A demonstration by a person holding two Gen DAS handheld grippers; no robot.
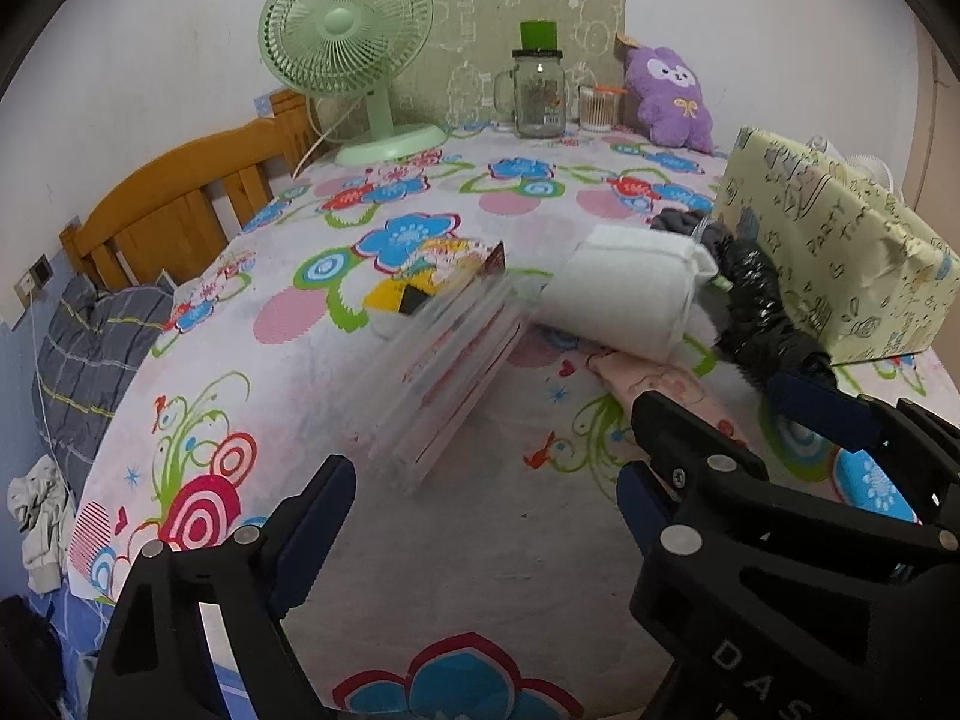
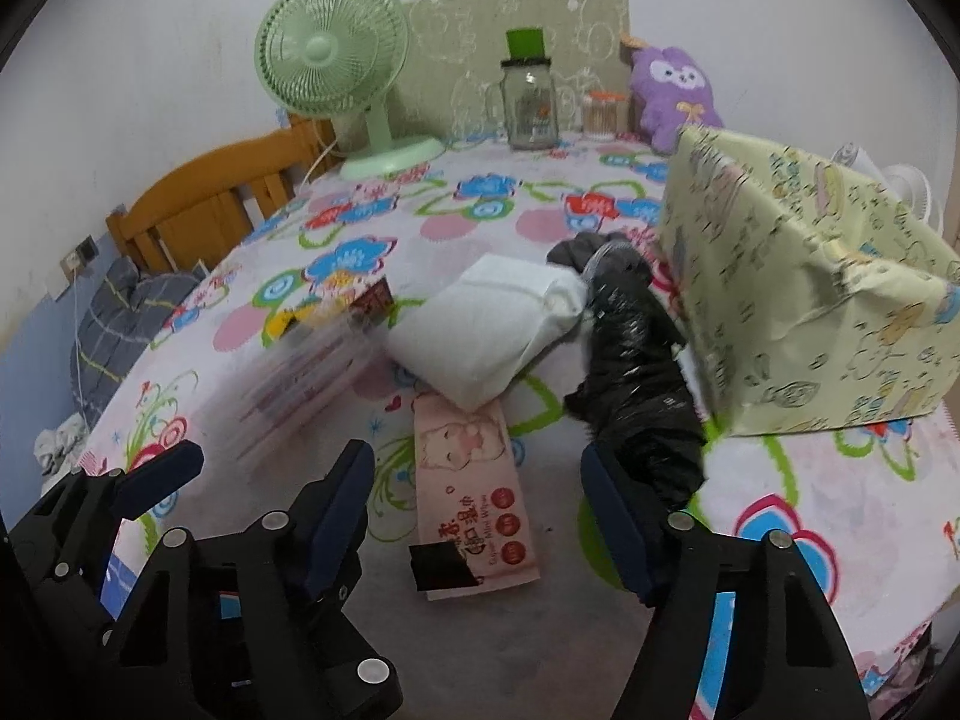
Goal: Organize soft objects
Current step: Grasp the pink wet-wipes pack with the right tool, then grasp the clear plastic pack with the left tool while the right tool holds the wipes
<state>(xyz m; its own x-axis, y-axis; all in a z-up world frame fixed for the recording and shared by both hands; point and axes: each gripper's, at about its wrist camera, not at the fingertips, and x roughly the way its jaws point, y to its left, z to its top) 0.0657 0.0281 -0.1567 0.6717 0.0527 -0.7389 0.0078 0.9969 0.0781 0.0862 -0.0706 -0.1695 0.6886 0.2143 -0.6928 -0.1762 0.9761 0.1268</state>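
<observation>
My left gripper [image 1: 487, 471] hangs open over the flowered tablecloth [image 1: 492, 570], nothing between its fingers. Just ahead of it a flat clear-wrapped pack with pink print [image 1: 456, 360] [image 2: 312, 372] looks blurred. Beyond lie a white folded soft pack [image 1: 624, 294] [image 2: 498, 324] and a black plastic-wrapped bundle [image 1: 750, 294] [image 2: 636, 372]. My right gripper [image 2: 475, 450] [image 1: 738, 405] is open above a pink wet-wipes pack [image 2: 474, 480] [image 1: 660, 384], the pads not touching it. The black bundle's near end sits beside its right finger [image 2: 618, 516]. A purple plush [image 1: 672, 96] [image 2: 675, 90] leans at the back.
A box wrapped in yellow-green paper [image 1: 840, 252] [image 2: 810, 288] stands at the right. A green fan [image 1: 348, 42], a glass jar [image 1: 539, 93] and a small swab jar [image 1: 600, 108] line the back wall. A wooden headboard [image 1: 180, 204] and grey bedding [image 1: 90, 336] are left.
</observation>
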